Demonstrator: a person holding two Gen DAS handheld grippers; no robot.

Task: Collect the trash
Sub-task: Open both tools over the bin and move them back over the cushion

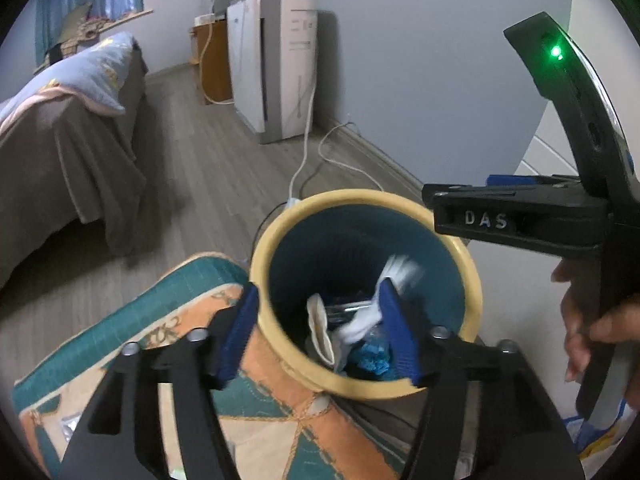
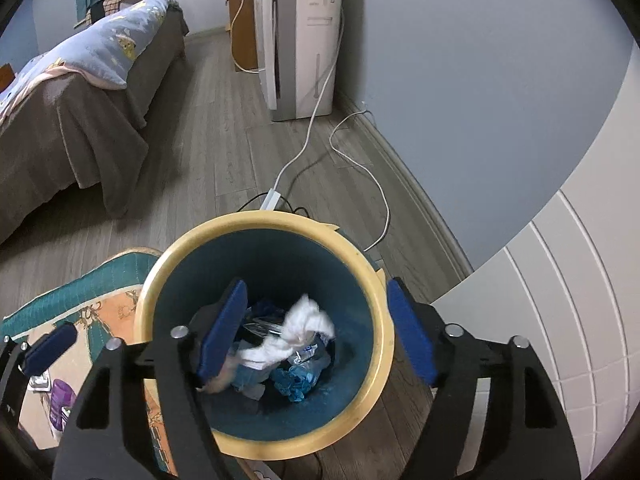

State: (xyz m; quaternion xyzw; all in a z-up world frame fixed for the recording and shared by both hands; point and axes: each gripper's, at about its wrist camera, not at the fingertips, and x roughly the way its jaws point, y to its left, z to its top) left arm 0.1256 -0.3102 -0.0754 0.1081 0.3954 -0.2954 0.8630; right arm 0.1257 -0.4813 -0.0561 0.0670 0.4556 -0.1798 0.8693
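Trash sits in the bin (image 2: 362,276), and a soft, light white tissue (image 2: 302,330) lies at its middle. We hold the left gripper (image 1: 320,330) and right gripper (image 2: 316,332) wide apart, empty. Pinch its fluffy top at twelve o'clock

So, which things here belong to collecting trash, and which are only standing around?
Belong to the job:
- trash bin
- white tissue in the bin
- blue crumpled trash
- left gripper, right gripper, both open

Only standing around:
- bed
- white appliance
- white cable
- patterned mat
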